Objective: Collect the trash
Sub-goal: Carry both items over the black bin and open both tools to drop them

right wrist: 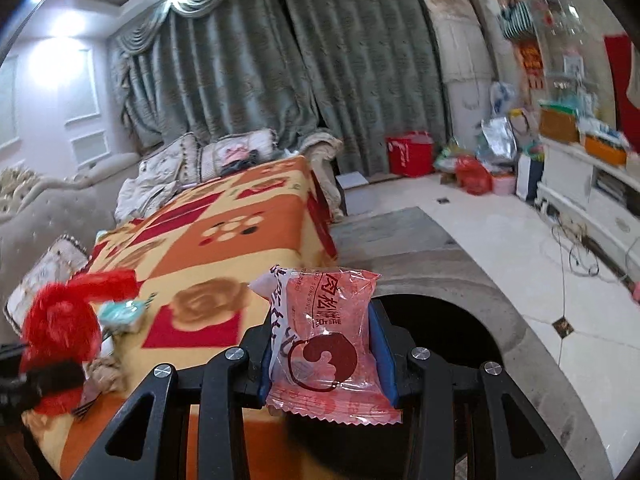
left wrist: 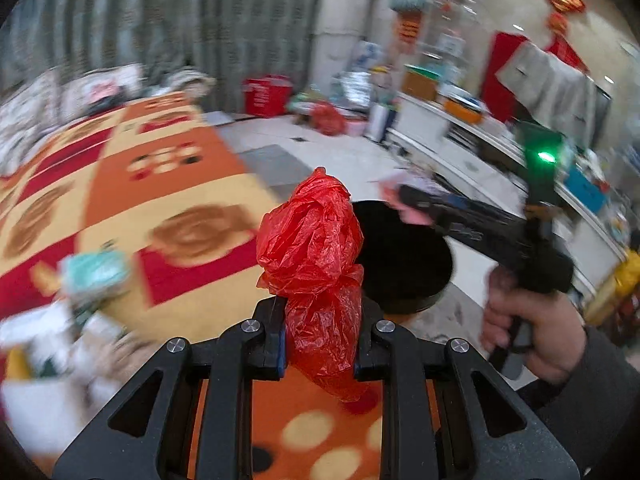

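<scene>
— While both tongs hang over the patterned cloth (right wrist: 224,216), what's gripped?
— Left gripper (left wrist: 320,344) pinches a crumpled red bag (left wrist: 316,248); right gripper (right wrist: 324,360) clamps a pink snack wrapper (right wrist: 328,336), black bin (left wrist: 400,260) just beyond.

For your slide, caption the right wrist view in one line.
Right gripper clamps a pink snack wrapper above a black bin.

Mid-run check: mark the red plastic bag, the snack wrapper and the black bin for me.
red plastic bag (left wrist: 316,248), left wrist view, on its crumpled upper bulge.
snack wrapper (right wrist: 332,328), right wrist view, on its printed front face.
black bin (left wrist: 404,256), left wrist view, on its dark inside, right of the bag.
</scene>
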A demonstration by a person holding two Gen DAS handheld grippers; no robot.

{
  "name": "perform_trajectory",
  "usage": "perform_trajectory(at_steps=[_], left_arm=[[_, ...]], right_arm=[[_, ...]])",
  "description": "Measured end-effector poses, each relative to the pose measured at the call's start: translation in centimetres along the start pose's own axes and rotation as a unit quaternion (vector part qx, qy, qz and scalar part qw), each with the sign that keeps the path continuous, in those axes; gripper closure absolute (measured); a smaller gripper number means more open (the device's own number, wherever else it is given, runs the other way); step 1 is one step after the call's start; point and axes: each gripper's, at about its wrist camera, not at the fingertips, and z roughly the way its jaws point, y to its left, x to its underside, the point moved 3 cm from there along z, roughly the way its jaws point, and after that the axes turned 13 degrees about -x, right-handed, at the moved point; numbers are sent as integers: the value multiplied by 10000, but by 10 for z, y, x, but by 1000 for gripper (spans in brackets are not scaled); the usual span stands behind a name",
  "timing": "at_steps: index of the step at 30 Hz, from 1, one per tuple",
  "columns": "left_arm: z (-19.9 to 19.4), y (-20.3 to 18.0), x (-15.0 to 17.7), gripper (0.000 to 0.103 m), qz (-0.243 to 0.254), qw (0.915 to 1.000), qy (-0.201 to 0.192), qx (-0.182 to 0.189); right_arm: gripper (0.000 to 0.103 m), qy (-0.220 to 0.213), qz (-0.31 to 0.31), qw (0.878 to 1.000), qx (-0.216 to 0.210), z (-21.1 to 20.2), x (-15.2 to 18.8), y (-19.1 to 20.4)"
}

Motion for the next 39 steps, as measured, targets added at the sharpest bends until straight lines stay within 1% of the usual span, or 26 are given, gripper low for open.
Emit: perform_trajectory(at_steps=[2,5,7,9,10,11,12,13,14,16,20,22,23,24,25,27,28,32,34,37,39], left_arm=[[15,-19,-10,83,128,9998,40,146],[42,-37,-22,83,49,9992,191,360],[62,-48,-30,83,24,9988,292,399],[80,-57,-34,83,14,9984,390,419],[86,-60,-35,83,18,9983,415,414],[91,-64,-36,83,28,9981,437,424],[97,-67,-36,83,33,9981,460,418],[102,-67,-36,83,28,9980,480,401],[104,-67,-33,83,13,9980,498,392],[112,-69,-31,83,-37,9977,564,378],[121,-73,-26,83,-94,9972,659,343],[126,-77,-24,81,-127,9965,745,354],[127,-80,-24,80,-107,9962,787,363],[128,-83,-24,70,-70,9961,809,331],[128,-83,-24,55,-55,9962,812,302],[124,-83,-25,34,-63,9972,721,201],[120,-82,-26,32,-75,9977,659,163],[109,-74,-28,32,-94,9978,642,100],[99,-65,-26,32,-140,9982,580,49],[73,-40,-21,32,-301,9985,448,-114],[51,-14,-15,32,-472,9979,337,-282]], right_arm=[[64,84,34,9999,78,6,-4,-18],[64,322,180,9990,262,14,-4,-43],[64,496,309,9976,376,21,-5,-57],[62,670,537,9955,402,28,-2,-71],[59,737,640,9943,423,29,-1,-76],[53,806,748,9929,448,31,0,-80],[51,867,863,9915,440,33,2,-84],[45,914,952,9905,392,34,4,-86],[37,945,1094,9889,345,34,6,-90],[30,904,1297,9869,316,33,9,-94],[29,548,1693,9831,424,16,5,-108],[28,423,1808,9811,550,9,3,-114],[28,387,1823,9808,577,8,3,-114],[28,352,1834,9806,591,6,1,-113],[28,308,1839,9806,600,5,0,-113],[28,206,1830,9808,647,1,-4,-112],[28,164,1830,9808,661,0,-7,-111],[28,-156,1674,9833,693,-9,-18,-101],[28,-317,1574,9850,627,-13,-25,-92],[28,-420,1408,9882,439,-14,-32,-72],[28,-369,1248,9911,267,-9,-34,-52]])
